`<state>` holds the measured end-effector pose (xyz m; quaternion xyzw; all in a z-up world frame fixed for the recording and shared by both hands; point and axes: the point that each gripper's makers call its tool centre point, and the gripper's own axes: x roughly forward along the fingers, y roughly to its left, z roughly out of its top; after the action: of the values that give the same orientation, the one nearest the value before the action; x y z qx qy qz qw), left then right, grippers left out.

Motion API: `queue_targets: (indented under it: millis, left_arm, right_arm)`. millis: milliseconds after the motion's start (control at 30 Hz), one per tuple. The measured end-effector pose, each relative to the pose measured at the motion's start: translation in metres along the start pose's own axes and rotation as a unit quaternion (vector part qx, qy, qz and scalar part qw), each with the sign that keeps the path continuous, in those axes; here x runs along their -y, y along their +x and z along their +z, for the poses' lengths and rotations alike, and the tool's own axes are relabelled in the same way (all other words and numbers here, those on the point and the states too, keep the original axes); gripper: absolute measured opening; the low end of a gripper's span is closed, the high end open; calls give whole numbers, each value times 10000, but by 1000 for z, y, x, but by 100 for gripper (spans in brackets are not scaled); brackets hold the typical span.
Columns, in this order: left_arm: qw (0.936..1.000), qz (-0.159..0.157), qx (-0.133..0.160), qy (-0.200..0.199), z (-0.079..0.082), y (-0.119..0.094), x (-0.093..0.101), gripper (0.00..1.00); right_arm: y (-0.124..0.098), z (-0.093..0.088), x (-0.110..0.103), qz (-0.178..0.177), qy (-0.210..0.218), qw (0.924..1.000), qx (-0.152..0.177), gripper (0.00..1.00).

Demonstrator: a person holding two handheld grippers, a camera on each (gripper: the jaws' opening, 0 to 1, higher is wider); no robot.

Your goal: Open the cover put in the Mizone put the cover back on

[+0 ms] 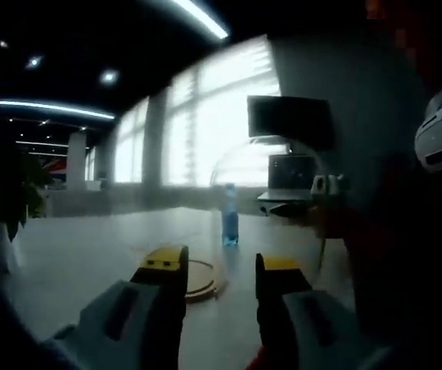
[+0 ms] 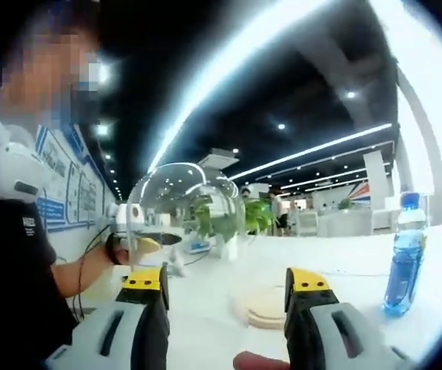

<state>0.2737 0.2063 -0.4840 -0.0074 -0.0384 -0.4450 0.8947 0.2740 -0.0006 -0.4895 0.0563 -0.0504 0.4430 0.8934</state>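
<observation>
**A:** On the table [image 1: 74, 254], where does the Mizone bottle [image 1: 229, 220] stand now?

**B:** It stands upright on the bare tabletop, beyond the round wooden base [image 1: 199, 279] and apart from it. It is not on the base yet. In the right gripper view I see it far to the right, well away from my jaws.

**A:** And the cover?

**B:** The clear dome cover [image 2: 186, 204] is off the base and lifted in the air. A person [image 2: 12, 254] at the side of the table seems to hold it near its lower edge, with a hand [image 2: 116, 248] (I cannot tell exactly how it is gripped; the spot is small and blurred). I judge it is held up so that the base is free for the bottle.

**A:** What do your grippers hold?

**B:** Nothing. The jaws of my left gripper [image 1: 221, 270] are apart, with the base showing in the gap. The jaws of my right gripper [image 2: 228, 289] are apart too and aim at the base from the other direction.

**A:** So which step is this?

**B:** I think the opening is done and the bottle comes next. One gripper must close on its body, low enough that it does not tip, and set it in the middle of the base so that the dome can go down around it.
</observation>
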Motion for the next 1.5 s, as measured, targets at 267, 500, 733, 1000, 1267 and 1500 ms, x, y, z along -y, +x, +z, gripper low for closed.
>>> queue_targets:
  millis: [267, 500, 733, 1000, 1267, 1500]
  left_arm:
    - [9996, 179, -183, -87, -6, 2, -7, 21]
    - [9983, 487, -262, -196, -15, 6, -21, 21]
    - [9957, 776, -311, -396, -21, 5, -33, 19]
    - [9965, 741, -300, -262, -22, 10, -37, 12]
    - [9933, 1148, 55, -119, -12, 9, -49, 7]
    - [9923, 1207, 195, -193, -7, 9, -54, 11]
  right_arm:
    - [-3, -5, 17, -615, -330, 9972, -254, 39]
    - [-2, -12, 24, -1016, -691, 9908, -565, 32]
    - [-6, -15, 43, -1470, -454, 9864, -582, 31]
    - [-5, -20, 46, -1633, -857, 9809, -617, 19]
    - [-7, -7, 56, -1821, -603, 9813, -179, 9]
    - [-3, -17, 55, -1801, -835, 9792, -415, 9]
